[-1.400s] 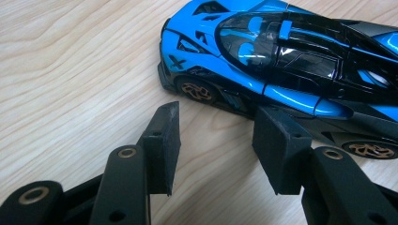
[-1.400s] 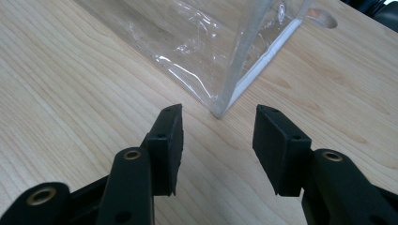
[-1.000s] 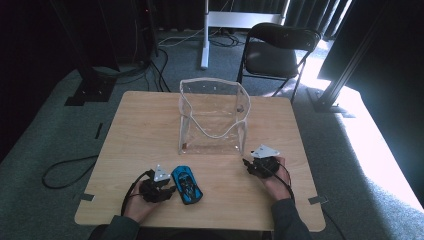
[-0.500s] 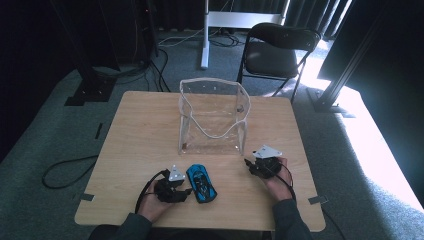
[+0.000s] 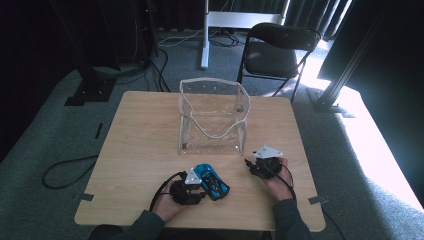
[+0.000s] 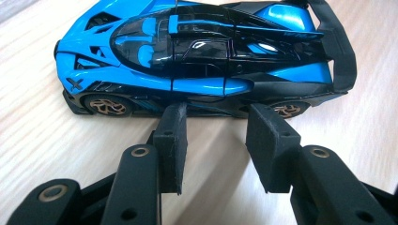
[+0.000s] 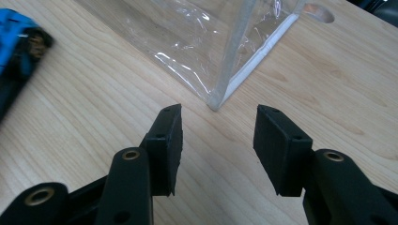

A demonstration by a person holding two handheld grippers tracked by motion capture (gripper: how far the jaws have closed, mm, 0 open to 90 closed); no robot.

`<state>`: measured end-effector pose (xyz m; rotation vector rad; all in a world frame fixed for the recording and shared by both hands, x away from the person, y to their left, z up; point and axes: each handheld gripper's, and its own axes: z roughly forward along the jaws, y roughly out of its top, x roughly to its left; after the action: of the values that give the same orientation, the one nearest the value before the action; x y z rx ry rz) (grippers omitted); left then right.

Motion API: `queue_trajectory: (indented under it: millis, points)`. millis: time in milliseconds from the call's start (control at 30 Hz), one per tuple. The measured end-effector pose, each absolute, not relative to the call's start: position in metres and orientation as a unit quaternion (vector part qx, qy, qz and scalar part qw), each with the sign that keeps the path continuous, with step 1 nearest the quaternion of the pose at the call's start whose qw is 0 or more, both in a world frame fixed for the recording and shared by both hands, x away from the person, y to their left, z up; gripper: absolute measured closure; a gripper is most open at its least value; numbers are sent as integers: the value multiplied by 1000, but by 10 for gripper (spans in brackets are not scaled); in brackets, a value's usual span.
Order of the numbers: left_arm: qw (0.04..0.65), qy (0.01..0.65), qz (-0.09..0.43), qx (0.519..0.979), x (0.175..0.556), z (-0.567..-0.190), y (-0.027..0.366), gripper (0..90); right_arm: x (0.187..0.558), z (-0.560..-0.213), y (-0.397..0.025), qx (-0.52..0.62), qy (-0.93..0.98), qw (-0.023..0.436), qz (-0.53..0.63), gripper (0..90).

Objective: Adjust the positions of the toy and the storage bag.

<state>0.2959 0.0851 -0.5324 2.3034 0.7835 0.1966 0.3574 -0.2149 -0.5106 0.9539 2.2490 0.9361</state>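
Note:
A blue and black toy sports car (image 5: pixel 212 181) lies on the wooden table (image 5: pixel 145 150) near its front edge. My left gripper (image 5: pixel 200 192) sits just left of it. In the left gripper view the car (image 6: pixel 202 56) lies side-on, and my left gripper (image 6: pixel 213 117) is open with its tips a short way from the car's side, between the wheels. A clear plastic bag (image 5: pixel 212 117) stands upright mid-table. My right gripper (image 5: pixel 250 164) is open and empty. In the right gripper view my right gripper (image 7: pixel 218 122) faces the bag's bottom corner (image 7: pixel 216 101), a little short of it.
A black folding chair (image 5: pixel 277 50) stands beyond the table's far right corner. Cables trail from both grippers over the front edge. The car's end (image 7: pixel 14 37) shows at the left edge of the right gripper view. Bare wood lies left of the bag.
The left gripper and the blue car have both shifted to the right along the front of the table. The right gripper has hardly moved.

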Motion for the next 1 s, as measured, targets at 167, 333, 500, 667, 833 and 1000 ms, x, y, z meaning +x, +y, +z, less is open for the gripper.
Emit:
queue_trajectory:
  millis: [167, 333, 500, 667, 833, 1000]
  points:
    - [337, 306, 74, 887, 297, -531, 69, 600, 356, -510, -217, 351, 830, 260, 347, 516]
    - [349, 283, 59, 892, 285, -530, 72, 617, 355, -510, -221, 356, 827, 261, 348, 509]
    - [359, 246, 55, 899, 290, -535, 63, 621, 355, -510, -222, 358, 826, 261, 349, 509]
    - [372, 232, 43, 898, 296, -537, 49, 627, 356, -511, -221, 357, 828, 260, 346, 512]
    - [382, 226, 35, 896, 304, -538, 27, 629, 354, -511, -221, 343, 836, 251, 346, 522]
    - [393, 231, 27, 889, 312, -540, 10, 629, 353, -509, -224, 339, 836, 242, 356, 515]
